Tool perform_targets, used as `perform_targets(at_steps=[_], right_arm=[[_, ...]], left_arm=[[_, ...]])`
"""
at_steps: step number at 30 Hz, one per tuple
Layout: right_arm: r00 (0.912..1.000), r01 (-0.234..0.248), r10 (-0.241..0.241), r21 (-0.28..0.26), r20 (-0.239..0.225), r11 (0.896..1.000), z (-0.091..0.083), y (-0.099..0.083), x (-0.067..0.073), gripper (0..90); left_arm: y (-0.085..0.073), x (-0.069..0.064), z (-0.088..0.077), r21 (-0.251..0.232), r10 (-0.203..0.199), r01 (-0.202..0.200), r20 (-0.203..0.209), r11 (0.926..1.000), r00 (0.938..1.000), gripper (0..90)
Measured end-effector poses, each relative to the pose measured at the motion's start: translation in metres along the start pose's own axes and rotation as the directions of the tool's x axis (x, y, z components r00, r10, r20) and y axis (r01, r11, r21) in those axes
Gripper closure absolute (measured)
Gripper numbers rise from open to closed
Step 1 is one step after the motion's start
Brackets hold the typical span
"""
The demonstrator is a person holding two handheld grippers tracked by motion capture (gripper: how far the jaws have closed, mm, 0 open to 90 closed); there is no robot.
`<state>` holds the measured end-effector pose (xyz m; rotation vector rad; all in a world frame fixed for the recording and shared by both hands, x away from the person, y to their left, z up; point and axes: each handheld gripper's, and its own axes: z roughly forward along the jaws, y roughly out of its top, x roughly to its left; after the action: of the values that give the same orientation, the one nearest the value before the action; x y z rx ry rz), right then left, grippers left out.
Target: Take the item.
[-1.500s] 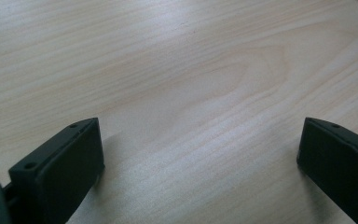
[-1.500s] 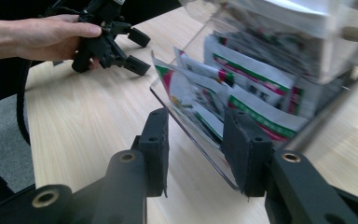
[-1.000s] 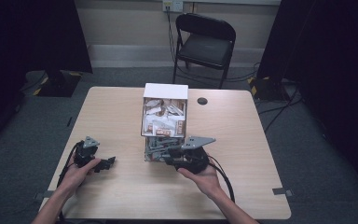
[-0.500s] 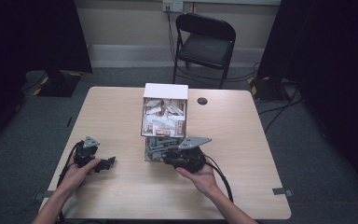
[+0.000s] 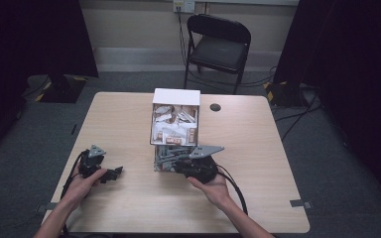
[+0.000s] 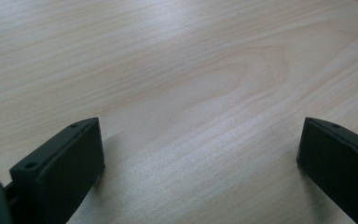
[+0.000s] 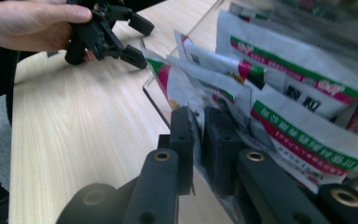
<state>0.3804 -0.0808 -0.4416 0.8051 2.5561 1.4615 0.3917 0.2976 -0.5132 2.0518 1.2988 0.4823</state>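
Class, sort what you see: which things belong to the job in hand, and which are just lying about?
In the job: right claw, its jaws just closed further onto a sachet; clear tray; white box.
Lying about: open left claw, folding chair, black table disc.

High view: dim room, corners and both sides fall to near black; only the tabletop (image 5: pixel 129 124) and back wall are evenly lit, seemingly from overhead. Shadows under the hands are soft and short. Picture is soft, low contrast, no glare.

Left gripper view: bright, diffuse light on the wood; grain sharp mid-frame, far edge slightly washed out. Jaws near the lens are soft and cast faint shadows.

Right gripper view: well lit. Jaws in the foreground are blurred, sachets (image 7: pixel 303 84) at top right smeared, with reflections on the clear container wall (image 7: pixel 156 100).
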Motion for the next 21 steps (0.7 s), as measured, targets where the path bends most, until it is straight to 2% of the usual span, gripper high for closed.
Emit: perform_targets(at_steps=[8, 21], right_arm=[[1.0000, -0.007, 0.007, -0.003, 0.004, 1.000, 0.0016, -0.0006, -0.0029, 89.4], [0.9996, -0.026, 0.026, -0.028, -0.009, 0.999, -0.0009, 0.0017, -0.0043, 90.0]], left_arm=[[0.0000, 0.0000, 0.0000, -0.001, 0.000, 0.000, 0.000, 1.0000, 1.0000, 0.0], [0.0000, 0.0000, 0.0000, 0.000, 0.000, 0.000, 0.001, 1.0000, 1.0000, 0.1]])
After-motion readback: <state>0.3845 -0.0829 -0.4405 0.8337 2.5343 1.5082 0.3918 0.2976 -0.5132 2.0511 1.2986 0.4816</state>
